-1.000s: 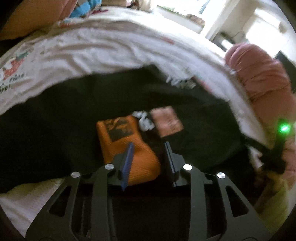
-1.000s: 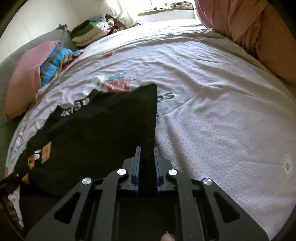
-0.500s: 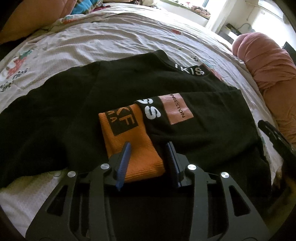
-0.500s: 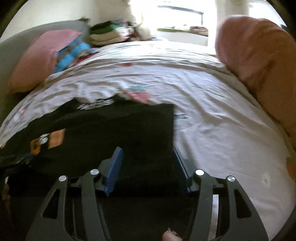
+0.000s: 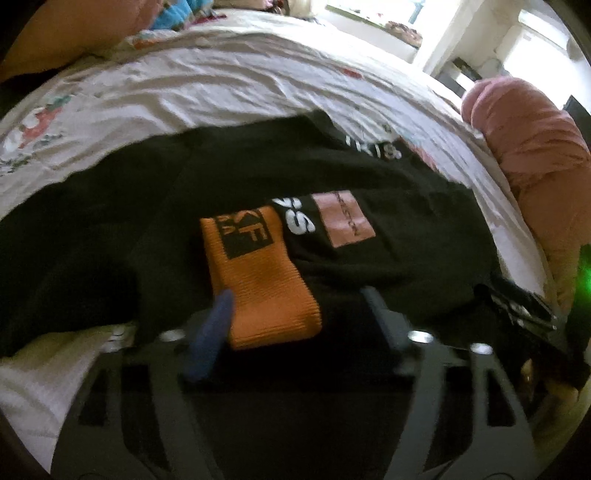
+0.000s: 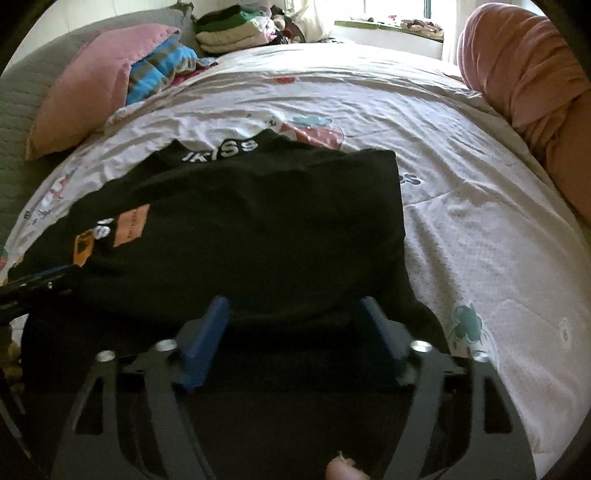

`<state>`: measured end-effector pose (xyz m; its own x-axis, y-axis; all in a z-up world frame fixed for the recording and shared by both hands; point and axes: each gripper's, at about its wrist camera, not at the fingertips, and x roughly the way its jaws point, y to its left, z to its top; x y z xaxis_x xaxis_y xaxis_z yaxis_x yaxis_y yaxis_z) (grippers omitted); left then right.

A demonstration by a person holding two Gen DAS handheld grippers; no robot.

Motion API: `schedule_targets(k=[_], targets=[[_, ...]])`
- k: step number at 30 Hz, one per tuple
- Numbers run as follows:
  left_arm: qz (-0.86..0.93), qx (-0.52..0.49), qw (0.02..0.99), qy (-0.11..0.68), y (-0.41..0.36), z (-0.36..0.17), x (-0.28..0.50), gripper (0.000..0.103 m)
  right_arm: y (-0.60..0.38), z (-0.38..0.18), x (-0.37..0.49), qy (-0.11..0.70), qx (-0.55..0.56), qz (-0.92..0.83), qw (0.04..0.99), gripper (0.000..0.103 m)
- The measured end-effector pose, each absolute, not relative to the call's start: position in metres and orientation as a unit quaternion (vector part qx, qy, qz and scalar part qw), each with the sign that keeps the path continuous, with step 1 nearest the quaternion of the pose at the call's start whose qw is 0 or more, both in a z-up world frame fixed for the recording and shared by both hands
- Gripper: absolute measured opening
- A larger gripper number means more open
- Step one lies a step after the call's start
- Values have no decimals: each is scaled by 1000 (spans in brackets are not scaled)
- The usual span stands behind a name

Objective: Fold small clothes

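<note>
Black shirt [image 5: 369,177] lies flat on the bed [image 6: 461,192], partly folded, white collar lettering at its far edge. Orange cuff [image 5: 258,280] with a black logo patch sits on the shirt near its middle, just beside a pink patch [image 5: 343,219]; print on both is too blurred to read. Left gripper [image 5: 295,306] is low over the shirt's near edge, jaws apart, cuff's near end between them; whether the fingers touch fabric is unclear from motion blur. Right gripper [image 6: 295,314] is at the shirt's near right side, jaws wide apart, nothing clamped; the hem under it is lost in shadow. Pink pillow [image 6: 88,99] and a clothes pile [image 6: 229,29] sit beyond the shirt, a pink bolster [image 6: 524,74] to its right, cut off by the frame.
</note>
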<state>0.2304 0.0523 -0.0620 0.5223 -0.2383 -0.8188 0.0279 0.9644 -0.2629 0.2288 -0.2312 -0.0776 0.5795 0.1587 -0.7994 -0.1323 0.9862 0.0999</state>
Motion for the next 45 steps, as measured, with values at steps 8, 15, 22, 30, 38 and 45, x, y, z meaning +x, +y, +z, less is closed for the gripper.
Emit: schedule_targets(k=[8, 15, 22, 30, 38, 45], targets=[[-52, -101, 885, 452, 57, -44, 222, 94, -233, -61, 216, 426, 34, 87, 900, 98], [-25, -96, 889, 447, 64, -39, 218, 94, -230, -49, 210, 409, 39, 96, 907, 99], [-7, -102, 893, 438, 75, -33, 212, 94, -215, -40, 204, 399, 31, 115, 909, 99], [28, -119, 897, 424, 102, -27, 201, 94, -185, -28, 200, 389, 15, 147, 909, 99], [87, -116, 906, 398, 136, -16, 182, 94, -148, -19, 196, 376, -4, 185, 908, 99], [139, -136, 897, 398, 176, -16, 174, 94, -116, -11, 193, 364, -24, 214, 906, 99]])
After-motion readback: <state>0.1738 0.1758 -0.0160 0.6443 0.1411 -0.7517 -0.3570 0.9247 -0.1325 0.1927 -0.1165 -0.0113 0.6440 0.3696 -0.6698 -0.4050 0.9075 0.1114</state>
